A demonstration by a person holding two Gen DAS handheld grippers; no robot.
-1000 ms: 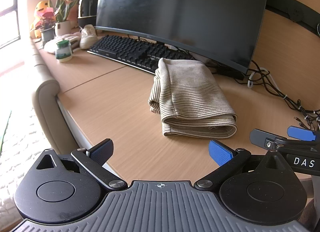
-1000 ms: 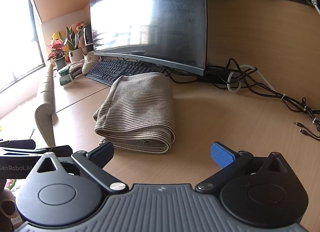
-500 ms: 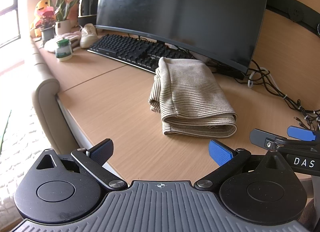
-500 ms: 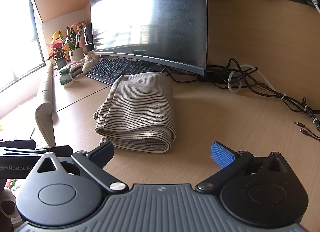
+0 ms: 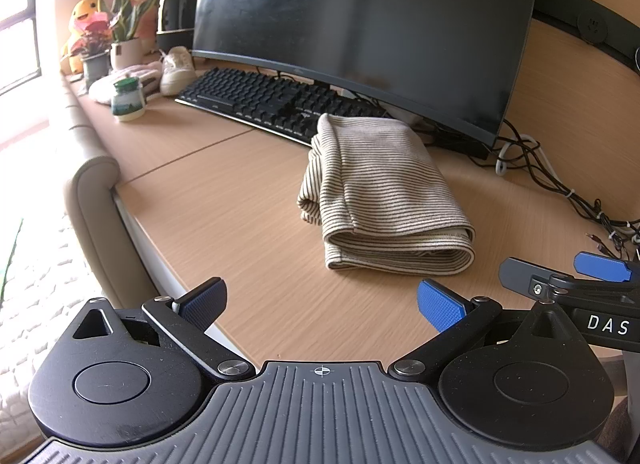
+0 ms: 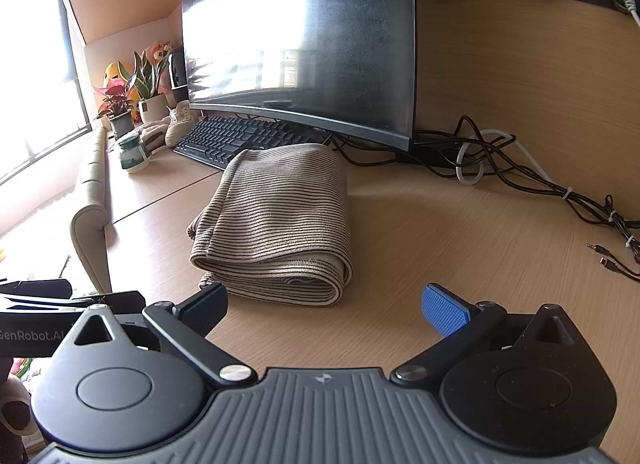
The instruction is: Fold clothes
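Reading "DAS" on right gripper (image 5: pixel 560 284), "GenRobot.AI" on left gripper (image 6: pixel 60 304)

Sunlit window (image 6: pixel 36 76) beside wooden desk (image 6: pixel 440 232), wood-panelled wall (image 6: pixel 520 84).

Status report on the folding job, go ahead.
Left gripper open, empty. Right gripper open, empty. Striped garment folded on desk, untouched. Keyboard just behind it.

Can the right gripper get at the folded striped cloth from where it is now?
Probably yes. The right gripper is open and the striped cloth lies just ahead, slightly left, on bare desk with nothing between them.
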